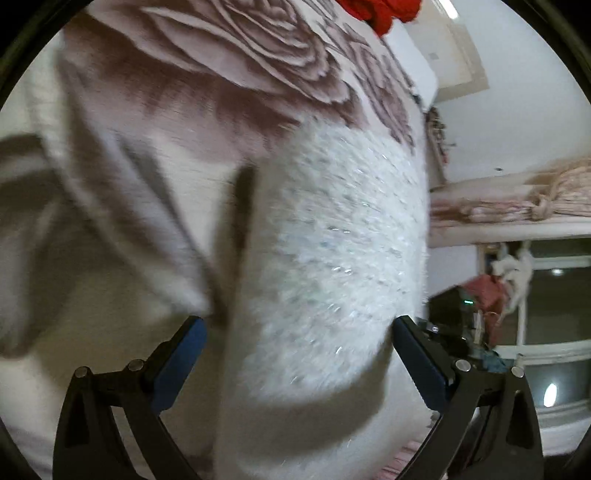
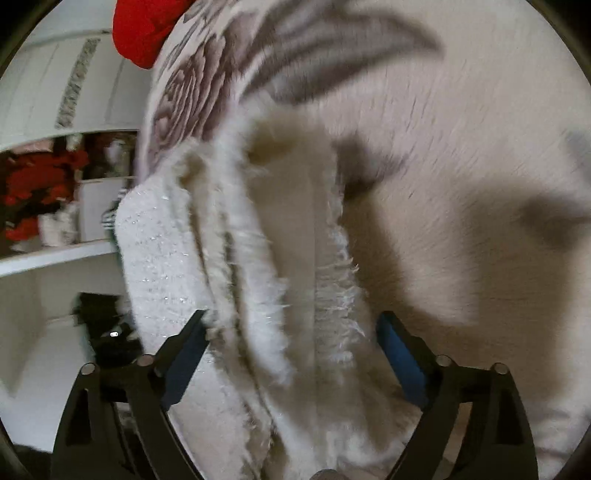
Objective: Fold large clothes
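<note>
Your left gripper (image 1: 299, 332) has its jaws wide apart. The fluffy white knit garment with glittery threads (image 1: 332, 236) lies between them, but the blue pads (image 1: 181, 365) do not press on it; there is a gap on both sides. The garment rests on the pale bedspread with large mauve rose print (image 1: 236, 48), folded into a thick pad, its long side running away from the camera. A shadow sits along its left edge.

Your right gripper (image 2: 291, 328) also stands with jaws spread wide. Fuzzy fringed edges of the same white garment (image 2: 258, 236) run between them in layered bands, smooth pale inner fabric in the middle. The left fingertip (image 2: 195, 325) is touching or just beside a fuzzy edge, cannot tell which; the right blue pad (image 2: 399, 354) is clear of the cloth. Nothing is clamped.

A bright red cloth (image 1: 380, 11) sits at the far end of the bedspread in both views. In the left wrist view, a window (image 1: 554, 295) and a pinkish gathered curtain (image 1: 554, 192) show at right, tilted. In the right wrist view, open white shelves with red and white items (image 2: 44, 199) are at left. Both pictures are motion-blurred, so fine detail on the knit is soft.
</note>
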Demonstrator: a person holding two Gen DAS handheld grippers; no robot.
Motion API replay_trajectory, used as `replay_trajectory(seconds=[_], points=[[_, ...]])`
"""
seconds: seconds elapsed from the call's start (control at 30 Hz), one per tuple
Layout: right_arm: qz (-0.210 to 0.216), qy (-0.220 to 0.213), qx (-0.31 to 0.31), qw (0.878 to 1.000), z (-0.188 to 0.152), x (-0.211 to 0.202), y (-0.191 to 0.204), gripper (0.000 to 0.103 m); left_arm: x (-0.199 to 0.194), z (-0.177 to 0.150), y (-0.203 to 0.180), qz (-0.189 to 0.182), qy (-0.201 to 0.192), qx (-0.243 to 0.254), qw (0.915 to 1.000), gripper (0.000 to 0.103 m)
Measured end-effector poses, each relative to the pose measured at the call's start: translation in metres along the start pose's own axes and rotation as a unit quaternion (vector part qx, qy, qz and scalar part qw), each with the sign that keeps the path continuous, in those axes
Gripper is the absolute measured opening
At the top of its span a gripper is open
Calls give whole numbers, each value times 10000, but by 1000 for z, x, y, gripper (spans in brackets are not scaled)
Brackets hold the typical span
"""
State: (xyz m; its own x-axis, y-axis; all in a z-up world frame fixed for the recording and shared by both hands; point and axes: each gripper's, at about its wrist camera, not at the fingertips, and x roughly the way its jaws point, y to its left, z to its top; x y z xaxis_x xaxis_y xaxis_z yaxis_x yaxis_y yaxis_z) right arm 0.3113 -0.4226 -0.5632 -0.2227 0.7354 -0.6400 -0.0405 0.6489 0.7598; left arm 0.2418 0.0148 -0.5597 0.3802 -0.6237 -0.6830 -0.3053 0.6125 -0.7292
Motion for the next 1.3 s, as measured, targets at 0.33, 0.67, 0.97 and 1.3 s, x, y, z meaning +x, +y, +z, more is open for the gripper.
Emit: replay_trajectory(seconds=[0.33, 0.67, 0.97, 1.3], points=[[1024, 618, -68, 9928, 14, 47, -10, 97, 16, 15, -33, -412, -114, 508, 9978, 99], [1422, -144, 323, 9892, 7, -2, 27, 59, 2, 72, -84, -684, -168, 810, 9942, 98], [1474, -931, 303, 9842, 116, -64, 58, 59, 51, 217, -142, -684, -86, 1563, 9853, 98], [993, -1312, 502, 9851, 311, -76, 36, 59, 168, 357, -130, -87, 448, 1795, 9827, 98]])
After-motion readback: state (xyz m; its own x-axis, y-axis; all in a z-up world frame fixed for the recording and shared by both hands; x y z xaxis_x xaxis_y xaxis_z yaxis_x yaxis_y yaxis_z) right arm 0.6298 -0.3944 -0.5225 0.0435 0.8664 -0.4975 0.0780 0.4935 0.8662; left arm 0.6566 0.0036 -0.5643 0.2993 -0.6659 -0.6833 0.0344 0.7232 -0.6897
